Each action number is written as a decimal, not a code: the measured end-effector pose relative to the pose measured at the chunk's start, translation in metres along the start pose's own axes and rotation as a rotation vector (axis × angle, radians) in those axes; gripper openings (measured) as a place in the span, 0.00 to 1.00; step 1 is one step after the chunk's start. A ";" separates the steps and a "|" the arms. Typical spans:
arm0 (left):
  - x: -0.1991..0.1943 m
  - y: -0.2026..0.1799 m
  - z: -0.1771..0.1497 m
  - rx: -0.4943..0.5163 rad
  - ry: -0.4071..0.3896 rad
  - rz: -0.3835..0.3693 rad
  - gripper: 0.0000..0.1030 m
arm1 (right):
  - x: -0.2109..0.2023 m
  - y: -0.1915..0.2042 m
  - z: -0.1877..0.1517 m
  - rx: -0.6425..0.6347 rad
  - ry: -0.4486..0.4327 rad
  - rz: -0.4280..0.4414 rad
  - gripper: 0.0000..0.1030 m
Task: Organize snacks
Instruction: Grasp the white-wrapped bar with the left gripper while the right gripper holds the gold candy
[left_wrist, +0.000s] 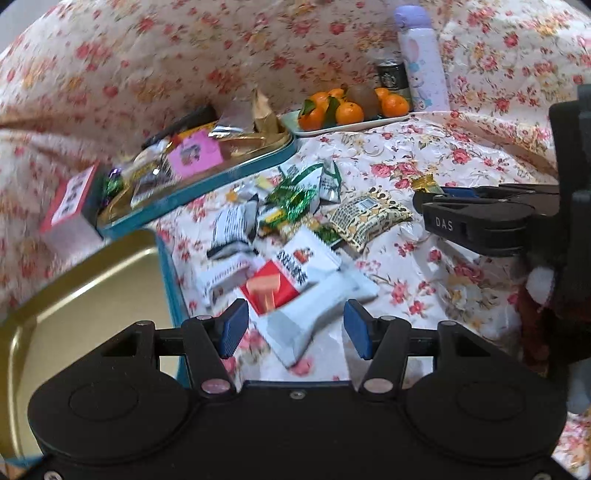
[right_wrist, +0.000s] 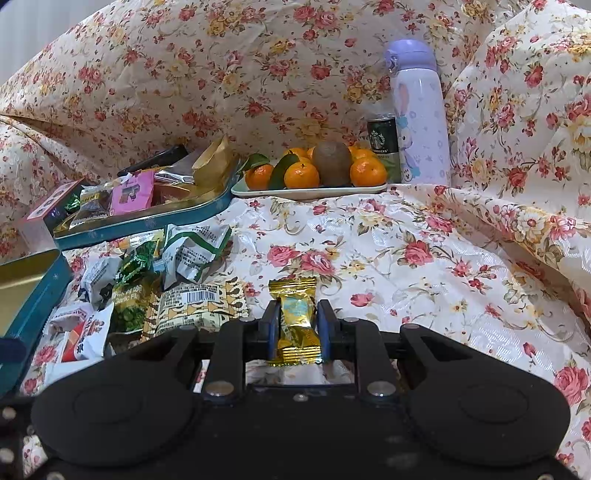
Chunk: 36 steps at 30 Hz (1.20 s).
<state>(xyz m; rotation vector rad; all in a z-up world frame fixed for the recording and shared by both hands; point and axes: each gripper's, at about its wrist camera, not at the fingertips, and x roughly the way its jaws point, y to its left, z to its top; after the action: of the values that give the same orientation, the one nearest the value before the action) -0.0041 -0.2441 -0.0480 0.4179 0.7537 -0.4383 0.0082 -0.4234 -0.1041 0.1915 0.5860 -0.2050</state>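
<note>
Gold foil candy wrapper (right_wrist: 297, 325) pinched between pads of right hand-held gripper (right_wrist: 295, 328), gripped mid-body, crimped ends free fore and aft. Likely light, crinkly, slippery; firm centre, so mid-body hold suits. Left hand-held gripper (left_wrist: 295, 328) spread wide, holding nothing, just short of white-and-red snack packet (left_wrist: 295, 295) lying on floral cloth (right_wrist: 406, 258). Packet looks soft, puffy; best taken across narrow width. Loose snack pile (left_wrist: 295, 214) beyond it; empty gold-lined tin (left_wrist: 74, 295) to its left; filled teal tin (left_wrist: 207, 177) farther ahead-left.
</note>
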 end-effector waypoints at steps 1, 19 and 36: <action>0.002 0.000 0.002 0.013 0.000 0.002 0.59 | 0.000 0.000 0.000 0.003 0.000 0.001 0.20; 0.004 -0.008 -0.006 0.023 0.067 -0.124 0.54 | 0.000 0.001 -0.002 0.003 -0.003 -0.005 0.20; 0.024 -0.006 0.018 -0.007 0.064 -0.155 0.54 | 0.000 0.000 -0.001 0.006 -0.004 0.001 0.20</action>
<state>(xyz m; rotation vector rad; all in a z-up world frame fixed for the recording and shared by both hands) 0.0186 -0.2634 -0.0550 0.3701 0.8528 -0.5696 0.0073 -0.4235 -0.1050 0.1968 0.5815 -0.2062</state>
